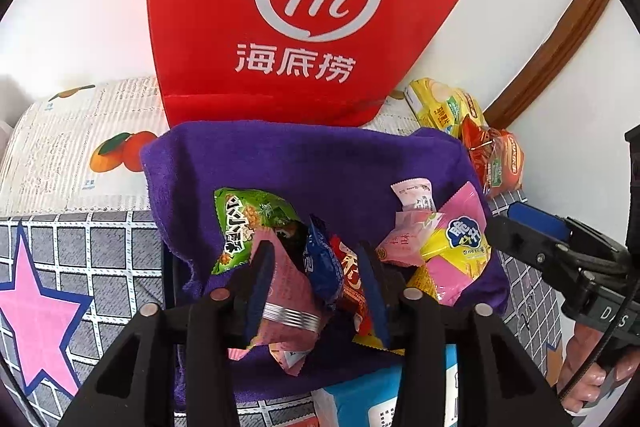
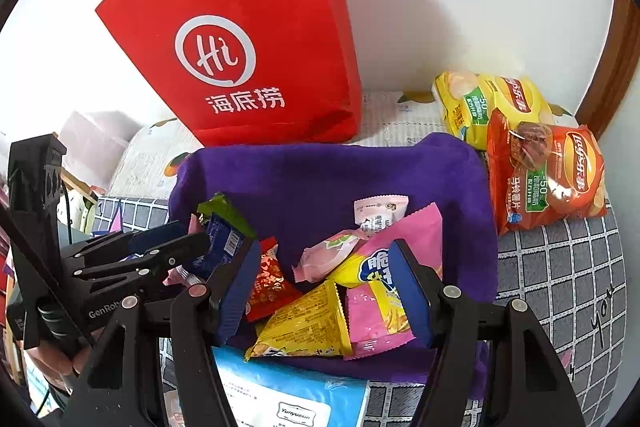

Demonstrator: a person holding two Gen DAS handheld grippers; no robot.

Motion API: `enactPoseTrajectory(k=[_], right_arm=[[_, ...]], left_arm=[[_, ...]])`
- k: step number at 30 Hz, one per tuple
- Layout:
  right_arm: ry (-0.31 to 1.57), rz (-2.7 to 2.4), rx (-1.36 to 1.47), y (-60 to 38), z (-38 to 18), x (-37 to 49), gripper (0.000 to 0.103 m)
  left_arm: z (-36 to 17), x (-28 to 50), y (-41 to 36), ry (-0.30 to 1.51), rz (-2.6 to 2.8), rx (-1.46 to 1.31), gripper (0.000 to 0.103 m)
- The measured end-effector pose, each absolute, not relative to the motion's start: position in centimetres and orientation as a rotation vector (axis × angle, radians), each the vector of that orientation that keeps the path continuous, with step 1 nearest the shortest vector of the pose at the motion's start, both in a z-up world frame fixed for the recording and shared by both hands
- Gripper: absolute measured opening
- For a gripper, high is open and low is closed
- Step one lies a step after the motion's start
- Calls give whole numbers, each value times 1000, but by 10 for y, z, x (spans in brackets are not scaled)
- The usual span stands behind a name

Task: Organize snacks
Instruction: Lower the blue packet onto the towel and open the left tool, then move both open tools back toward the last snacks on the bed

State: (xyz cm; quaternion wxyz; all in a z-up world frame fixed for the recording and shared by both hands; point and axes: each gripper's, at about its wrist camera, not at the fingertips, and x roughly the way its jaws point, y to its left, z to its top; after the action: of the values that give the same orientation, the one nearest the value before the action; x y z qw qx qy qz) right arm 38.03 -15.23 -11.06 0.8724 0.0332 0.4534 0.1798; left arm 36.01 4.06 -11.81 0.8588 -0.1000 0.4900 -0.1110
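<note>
A basket lined with a purple towel (image 1: pixel 304 163) (image 2: pixel 320 179) holds several small snack packets. My left gripper (image 1: pixel 316 287) (image 2: pixel 200 243) hangs over its left part, shut on a pink packet (image 1: pixel 288 291) that stands on edge against the left pad. A blue packet (image 1: pixel 324 267) (image 2: pixel 220 243) and a red packet (image 1: pixel 352 283) crowd the rest of the narrow gap. My right gripper (image 2: pixel 322 287) (image 1: pixel 494 231) is open above the right part. A yellow packet (image 2: pixel 304 323) and a pink-and-yellow packet (image 2: pixel 376 267) lie loose under it.
A red paper bag (image 1: pixel 304 7) (image 2: pixel 248 47) stands behind the basket against the white wall. A yellow chip bag (image 2: pixel 488 103) and an orange chip bag (image 2: pixel 548 179) lie at the back right. A blue-and-white tissue pack (image 2: pixel 288 387) sits in front.
</note>
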Motion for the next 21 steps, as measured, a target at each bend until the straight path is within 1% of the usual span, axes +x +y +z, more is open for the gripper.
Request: enactPoseTrajectory(k=[10, 13, 19, 20, 21], right_arm=[[884, 382, 43, -140, -90, 361, 66], [846, 386, 46, -137, -82, 347, 66], [823, 380, 63, -134, -79, 306, 66], [825, 379, 68, -134, -81, 297, 65], [824, 378, 72, -135, -82, 289, 60]], left_arm=[[-98, 352, 48, 1000, -250, -226, 45], [-87, 346, 51, 972, -255, -230, 48], [-70, 336, 51, 942, -260, -228, 49], [-67, 334, 51, 937, -258, -225, 49], [-64, 332, 51, 931, -254, -224, 49]])
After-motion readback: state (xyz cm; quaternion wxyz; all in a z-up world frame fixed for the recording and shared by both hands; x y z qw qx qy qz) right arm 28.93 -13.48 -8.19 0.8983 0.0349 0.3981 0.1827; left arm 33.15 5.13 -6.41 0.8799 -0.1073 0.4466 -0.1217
